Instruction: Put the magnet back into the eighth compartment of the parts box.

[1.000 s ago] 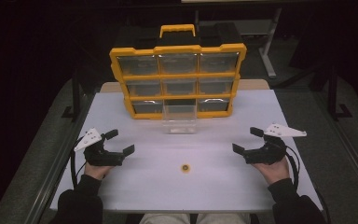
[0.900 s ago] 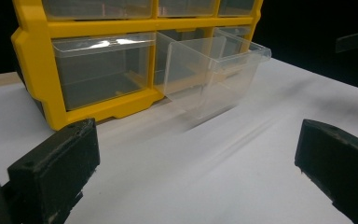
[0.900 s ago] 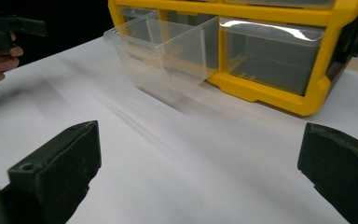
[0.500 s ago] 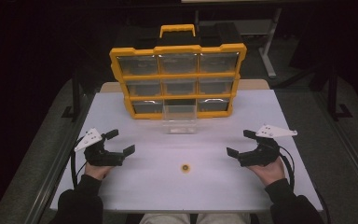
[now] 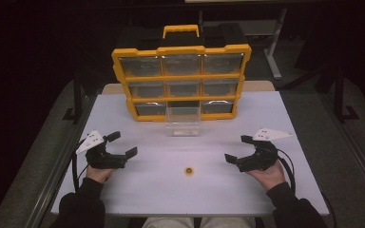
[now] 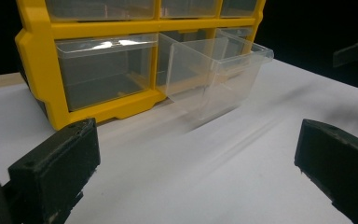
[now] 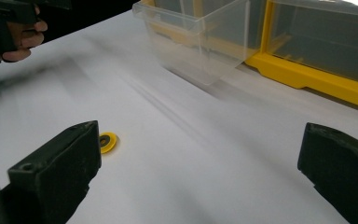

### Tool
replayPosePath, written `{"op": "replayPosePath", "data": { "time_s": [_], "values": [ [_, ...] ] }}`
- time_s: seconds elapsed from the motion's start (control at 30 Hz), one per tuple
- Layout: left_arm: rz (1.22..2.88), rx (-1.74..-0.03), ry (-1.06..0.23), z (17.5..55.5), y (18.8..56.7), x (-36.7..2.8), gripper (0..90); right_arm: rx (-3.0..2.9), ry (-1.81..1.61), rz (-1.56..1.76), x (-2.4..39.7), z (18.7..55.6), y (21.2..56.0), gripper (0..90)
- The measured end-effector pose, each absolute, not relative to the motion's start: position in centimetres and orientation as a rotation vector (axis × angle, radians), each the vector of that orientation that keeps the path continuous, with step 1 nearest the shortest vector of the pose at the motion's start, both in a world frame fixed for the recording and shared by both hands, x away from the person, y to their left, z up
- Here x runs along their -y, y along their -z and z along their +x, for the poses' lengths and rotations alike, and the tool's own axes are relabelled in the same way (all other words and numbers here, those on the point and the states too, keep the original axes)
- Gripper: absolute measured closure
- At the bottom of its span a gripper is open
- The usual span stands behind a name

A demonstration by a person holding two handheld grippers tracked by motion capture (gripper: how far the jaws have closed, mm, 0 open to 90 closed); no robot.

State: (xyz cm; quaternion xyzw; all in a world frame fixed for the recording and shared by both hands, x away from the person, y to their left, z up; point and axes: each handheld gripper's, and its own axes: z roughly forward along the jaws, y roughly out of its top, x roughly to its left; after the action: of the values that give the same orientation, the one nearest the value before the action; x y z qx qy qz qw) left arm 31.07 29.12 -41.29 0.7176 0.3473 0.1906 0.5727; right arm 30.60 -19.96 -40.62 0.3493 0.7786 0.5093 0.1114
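Observation:
A yellow organiser (image 5: 180,80) with clear drawers stands at the back of the white table (image 5: 138,194). Its bottom middle drawer (image 5: 183,121) is pulled out onto the table; it is also in the left gripper view (image 6: 214,70) and the right gripper view (image 7: 200,37). A small yellow ring (image 5: 188,171) lies at the front centre, and in the right gripper view (image 7: 106,142) it sits beside the left jaw. My left gripper (image 5: 122,145) is open at the left, holding nothing. My right gripper (image 5: 238,148) is open to the right of the ring, empty.
The organiser's black and yellow handle (image 5: 180,30) rises behind it. Dark floor and metal frame legs (image 5: 278,47) surround the table. The other hand (image 7: 14,32) with its gripper appears far off in the right gripper view.
My right gripper has moved left and slightly toward the front, closer to the yellow ring. The left gripper has stayed in place.

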Motion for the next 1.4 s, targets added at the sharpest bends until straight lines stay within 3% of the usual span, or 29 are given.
{"op": "replayPosePath", "data": {
  "time_s": [1.4],
  "values": [
    [1.698, -0.815, -0.444, 31.1, 41.4, -28.8, 0.0, -2.543, -1.389, 0.868, 13.3, 31.4, 40.2, 0.0]
  ]
}}
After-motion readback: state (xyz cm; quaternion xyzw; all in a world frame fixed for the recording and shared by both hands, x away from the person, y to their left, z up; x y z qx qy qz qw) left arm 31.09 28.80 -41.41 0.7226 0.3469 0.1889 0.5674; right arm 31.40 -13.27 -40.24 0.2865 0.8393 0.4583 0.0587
